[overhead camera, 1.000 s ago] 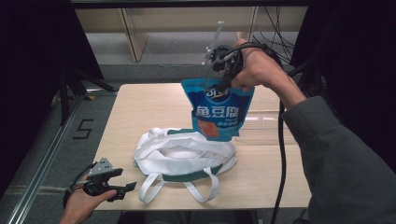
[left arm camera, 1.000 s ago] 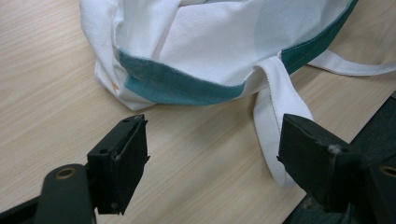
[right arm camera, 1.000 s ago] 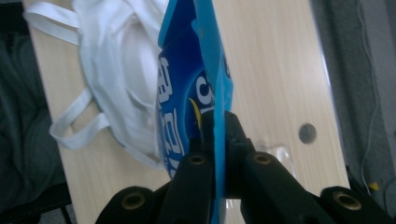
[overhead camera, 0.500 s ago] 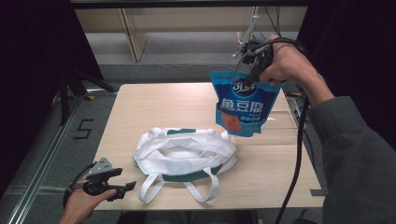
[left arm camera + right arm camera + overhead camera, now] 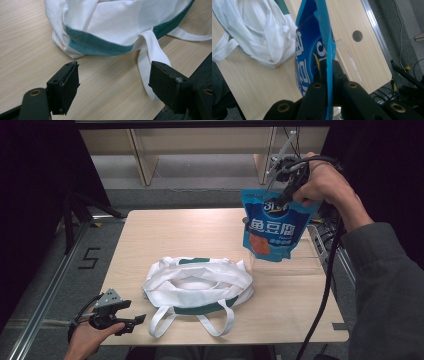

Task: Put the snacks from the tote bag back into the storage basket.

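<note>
A blue snack pouch with white characters hangs in the air above the table's right side, and my right gripper is shut on its top edge. From the right gripper view the pouch runs edge-on between the closed jaws of the right gripper. A white cloth tote bag with green trim lies open on the table's front middle; its strap reaches toward my left gripper. At the front left corner, off the table's edge, my left gripper is open and holds nothing.
A clear plastic box stands on the table under the hanging pouch. A round cable hole is in the tabletop near the right edge. Cables trail down from my right gripper. Wooden shelving stands behind the table.
My right gripper has carried the pouch to the right and slightly back, from above the tote bag to above the clear box. The left gripper has stayed put.
</note>
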Tool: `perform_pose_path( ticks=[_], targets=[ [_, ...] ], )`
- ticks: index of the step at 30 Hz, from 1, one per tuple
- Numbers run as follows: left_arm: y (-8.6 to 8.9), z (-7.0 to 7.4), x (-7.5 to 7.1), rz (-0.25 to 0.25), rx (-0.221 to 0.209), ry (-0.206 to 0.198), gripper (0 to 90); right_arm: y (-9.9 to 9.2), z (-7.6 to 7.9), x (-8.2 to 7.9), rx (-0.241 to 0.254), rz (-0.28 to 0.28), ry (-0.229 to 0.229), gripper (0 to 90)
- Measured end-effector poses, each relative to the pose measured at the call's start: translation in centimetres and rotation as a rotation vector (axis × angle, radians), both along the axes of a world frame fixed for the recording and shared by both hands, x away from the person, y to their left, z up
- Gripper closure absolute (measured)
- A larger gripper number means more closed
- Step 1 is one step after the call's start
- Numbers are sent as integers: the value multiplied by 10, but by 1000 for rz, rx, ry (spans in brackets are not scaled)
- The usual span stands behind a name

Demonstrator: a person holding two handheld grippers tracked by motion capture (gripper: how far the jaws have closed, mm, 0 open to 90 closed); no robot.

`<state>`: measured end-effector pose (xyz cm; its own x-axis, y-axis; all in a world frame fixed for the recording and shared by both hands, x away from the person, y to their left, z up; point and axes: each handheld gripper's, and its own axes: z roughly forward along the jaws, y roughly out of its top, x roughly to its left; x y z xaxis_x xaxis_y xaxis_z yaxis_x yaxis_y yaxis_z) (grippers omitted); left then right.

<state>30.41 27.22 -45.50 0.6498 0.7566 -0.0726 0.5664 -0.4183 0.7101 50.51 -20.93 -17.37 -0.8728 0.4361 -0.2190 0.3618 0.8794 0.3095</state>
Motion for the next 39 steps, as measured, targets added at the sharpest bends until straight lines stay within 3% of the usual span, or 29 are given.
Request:
perform_pose_path(
  ticks=[7,8,10,15,24,33,39],
  targets=[
    [0,0,0,0,0,2,231,-17,-2,10,16,-49,5,900],
    [-1,-2,0,7,-7,-14,231,-19,-3,13,12,-31,2,900],
    [-1,-2,0,18,-16,-3,231,-22,-5,16,9,-38,2,900],
    [0,-1,1,8,1,-13,231,-29,-9,25,15,-54,10,900],
    [0,-1,1,2,6,12,231,-33,-21,39,16,-71,32,900],
    [-1,-1,1,-6,8,2,231,-33,-28,53,13,-65,29,900],
    [-2,-1,0,-10,7,6,231,-37,-33,60,24,-103,34,900]
  ],
)
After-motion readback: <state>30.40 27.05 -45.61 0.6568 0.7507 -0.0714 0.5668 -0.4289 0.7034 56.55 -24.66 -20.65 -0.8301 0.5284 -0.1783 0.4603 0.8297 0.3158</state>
